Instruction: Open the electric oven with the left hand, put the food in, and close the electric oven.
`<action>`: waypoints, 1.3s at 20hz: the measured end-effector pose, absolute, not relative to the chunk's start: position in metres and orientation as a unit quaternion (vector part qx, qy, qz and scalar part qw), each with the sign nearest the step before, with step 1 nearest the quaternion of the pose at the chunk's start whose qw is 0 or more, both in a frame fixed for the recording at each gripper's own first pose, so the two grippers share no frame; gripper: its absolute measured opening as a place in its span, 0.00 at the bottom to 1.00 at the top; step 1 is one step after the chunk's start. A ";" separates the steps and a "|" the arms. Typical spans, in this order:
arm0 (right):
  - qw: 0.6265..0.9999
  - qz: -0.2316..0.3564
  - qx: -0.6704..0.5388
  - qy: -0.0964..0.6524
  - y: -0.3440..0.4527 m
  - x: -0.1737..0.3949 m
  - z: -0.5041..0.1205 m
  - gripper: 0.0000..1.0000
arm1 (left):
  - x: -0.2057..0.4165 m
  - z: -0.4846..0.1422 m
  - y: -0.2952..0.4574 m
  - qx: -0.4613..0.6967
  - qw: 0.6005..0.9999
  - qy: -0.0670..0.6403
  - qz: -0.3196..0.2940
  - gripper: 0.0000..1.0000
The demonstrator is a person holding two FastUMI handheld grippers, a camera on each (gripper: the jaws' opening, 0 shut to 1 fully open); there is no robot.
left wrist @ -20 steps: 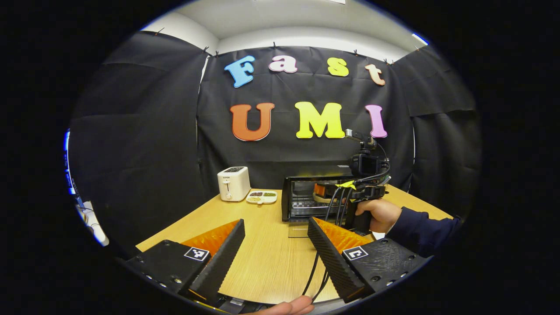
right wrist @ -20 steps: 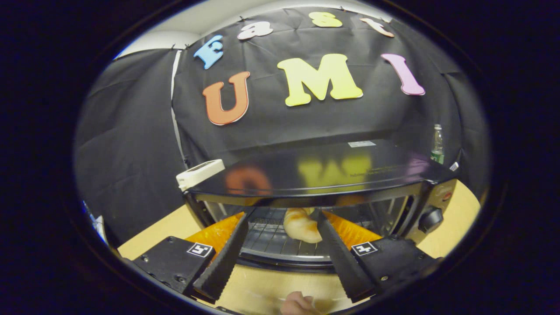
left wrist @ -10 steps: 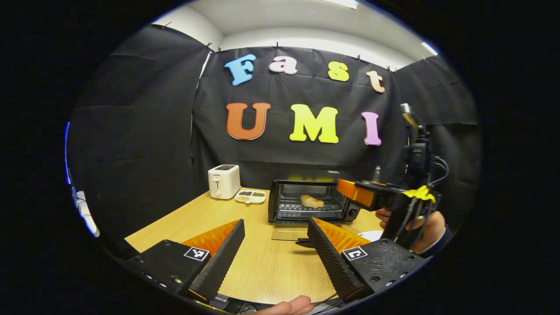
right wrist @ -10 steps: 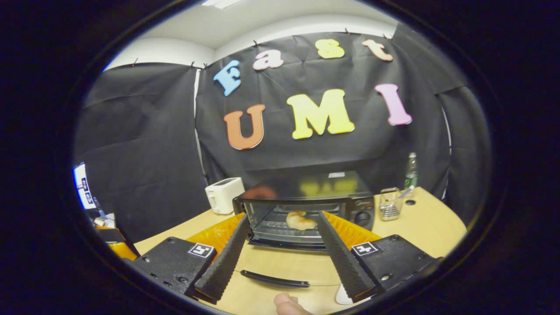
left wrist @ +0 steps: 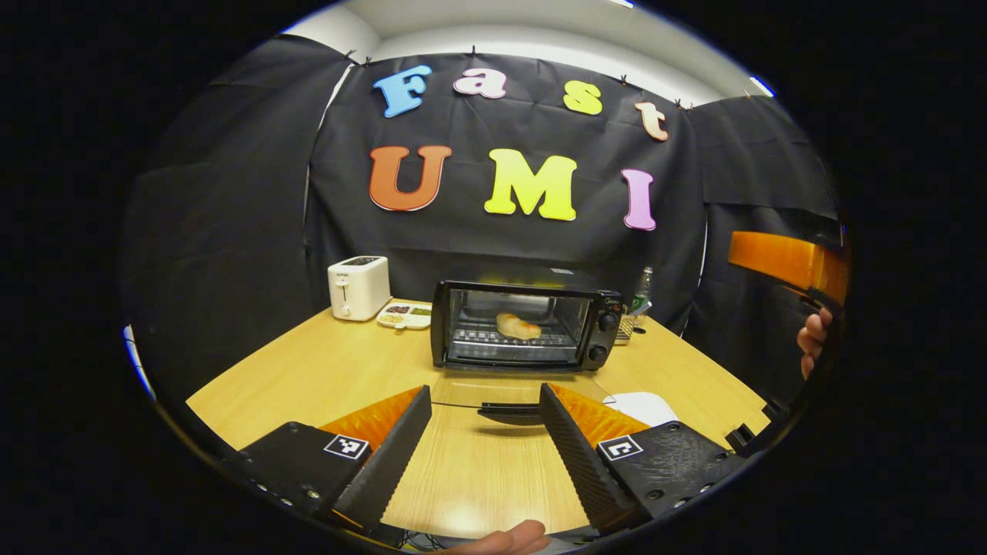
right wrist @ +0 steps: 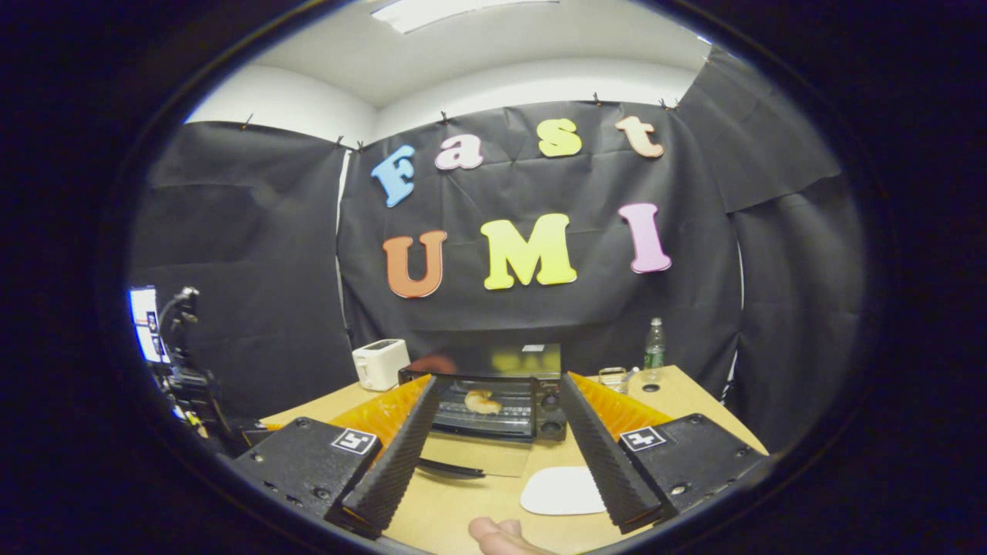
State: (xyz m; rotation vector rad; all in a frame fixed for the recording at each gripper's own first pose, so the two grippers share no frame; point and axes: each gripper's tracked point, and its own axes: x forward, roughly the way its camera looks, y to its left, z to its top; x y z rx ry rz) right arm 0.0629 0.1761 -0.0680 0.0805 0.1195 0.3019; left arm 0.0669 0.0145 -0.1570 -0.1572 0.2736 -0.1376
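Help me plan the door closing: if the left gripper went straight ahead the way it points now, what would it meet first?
Probably the open oven door's handle, lying low between the left gripper fingers; beyond it the oven holding the bread. Depth is uncertain.

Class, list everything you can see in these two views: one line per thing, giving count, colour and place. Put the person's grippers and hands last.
Electric oven: one, black, mid-table, door folded down open.
Pastry: one, golden, on the oven rack.
Toaster: one, white, left of the oven.
Snack tray: one, white, divided, between toaster and oven.
Bottle: one, clear with green label, behind the oven's right side.
Wire holder: one, right of the oven.
Flat white plate: one, on the table in front of the oven, right of its door.
Table: one, light wood.
Left gripper: open, empty.
Right gripper: open, empty.
Hand: at the right edge, left gripper view.
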 end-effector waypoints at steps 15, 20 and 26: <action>0.991 0.111 0.052 0.045 0.087 0.013 -0.071 0.99 | 0.115 -0.285 -0.048 -0.037 0.948 0.302 -0.091 0.93; 0.989 0.111 0.065 0.071 0.080 0.020 -0.090 0.99 | 0.138 -0.296 -0.049 -0.044 0.942 0.320 -0.097 0.93; 0.990 0.102 0.074 0.070 0.068 0.020 -0.093 0.99 | 0.145 -0.286 -0.047 -0.046 0.944 0.313 -0.089 0.94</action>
